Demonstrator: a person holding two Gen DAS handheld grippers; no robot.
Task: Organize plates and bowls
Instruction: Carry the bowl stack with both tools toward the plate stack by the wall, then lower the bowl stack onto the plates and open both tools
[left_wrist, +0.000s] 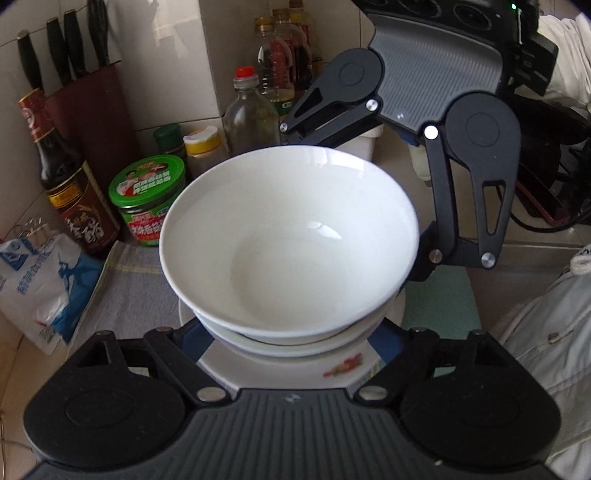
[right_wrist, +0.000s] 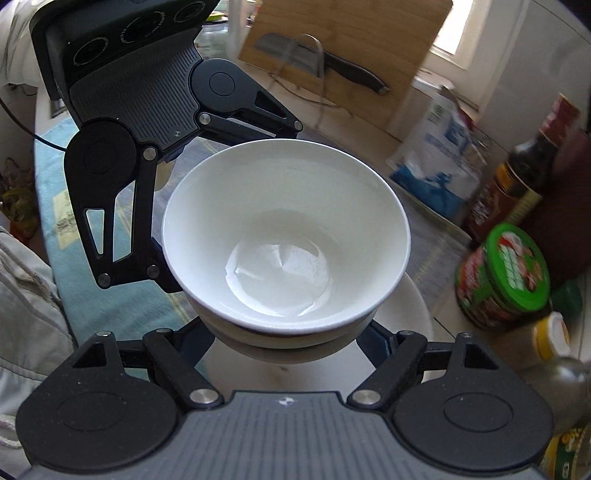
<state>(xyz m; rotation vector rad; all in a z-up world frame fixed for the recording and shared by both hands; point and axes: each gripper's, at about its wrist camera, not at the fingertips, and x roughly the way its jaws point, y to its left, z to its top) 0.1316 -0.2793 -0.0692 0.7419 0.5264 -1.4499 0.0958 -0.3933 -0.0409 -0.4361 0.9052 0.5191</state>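
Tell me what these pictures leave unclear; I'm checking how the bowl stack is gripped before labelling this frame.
- Left gripper's fingers, left wrist view: tips hidden under the bowl stack; what they press on is unclear.
- Right gripper's fingers, right wrist view: tips hidden likewise.
- Bowl count, both views: the top bowl covers the lower ones.
- Plate, left wrist view: pattern mostly covered by the bowls.
- Jar label, right wrist view: blurred.

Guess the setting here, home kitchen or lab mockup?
Most likely a home kitchen counter: a knife block against tiled wall, sauce and oil bottles crowded in the corner, a cutting board leaning behind, and stacked white bowls on a plate.
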